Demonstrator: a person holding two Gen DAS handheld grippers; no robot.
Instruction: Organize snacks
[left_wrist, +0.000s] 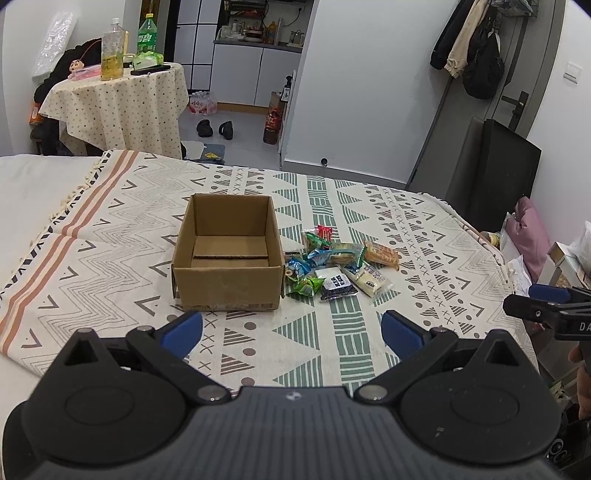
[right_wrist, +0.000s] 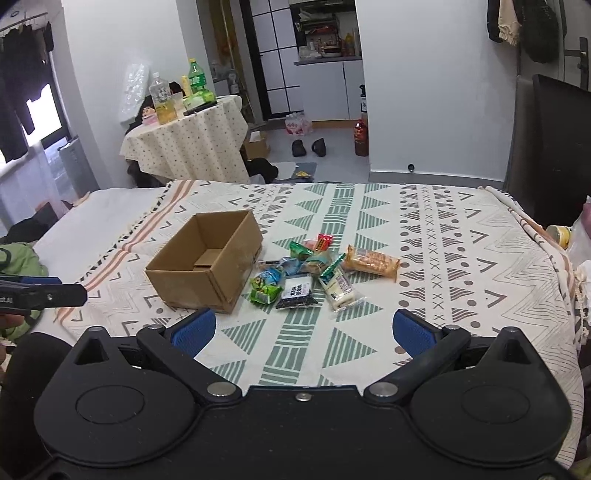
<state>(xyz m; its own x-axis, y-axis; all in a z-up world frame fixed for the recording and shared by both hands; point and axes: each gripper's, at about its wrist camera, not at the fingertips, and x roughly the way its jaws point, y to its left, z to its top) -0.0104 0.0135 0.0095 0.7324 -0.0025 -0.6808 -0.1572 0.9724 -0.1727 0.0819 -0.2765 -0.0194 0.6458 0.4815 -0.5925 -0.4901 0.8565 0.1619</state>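
Closest in, the left gripper (left_wrist: 291, 330) hangs low over the patterned blanket (left_wrist: 303, 343), blue-padded fingers (left_wrist: 183, 328) spread wide with nothing between them. The right gripper (right_wrist: 304, 330) is the same: fingers (right_wrist: 413, 332) far apart, empty, above the green triangle stripe of the blanket (right_wrist: 295, 343). Each claw shows at the edge of the other's view, well off to the side.

Just ahead, the cardboard box (left_wrist: 225, 254) sits open-topped on the blanket, flaps folded flat on its floor, no snacks inside. In the right wrist view the box (right_wrist: 207, 258) stands turned at an angle, one corner toward the camera.

Right beside the box, on its right, lies the snack pile (left_wrist: 332, 264). Nearest the camera are a green crinkly packet (left_wrist: 304, 285), a dark packet with a white label (left_wrist: 337, 286) and a pale clear-wrapped bar (left_wrist: 369, 280). Behind them come blue wrappers, then an orange pack of biscuits (left_wrist: 382, 254) out on the right edge, and at the back a small red packet (left_wrist: 324, 232). The green packet nearly touches the box wall; the right wrist view shows the same cluster (right_wrist: 314, 269) packed tight and overlapping.

Beyond the bed, a round table with a dotted cloth (left_wrist: 118, 103) carries a bottle of yellow liquid (left_wrist: 110, 51) and a green bottle (left_wrist: 147, 35). On the floor past it sits a pair of dark shoes (left_wrist: 215, 129).
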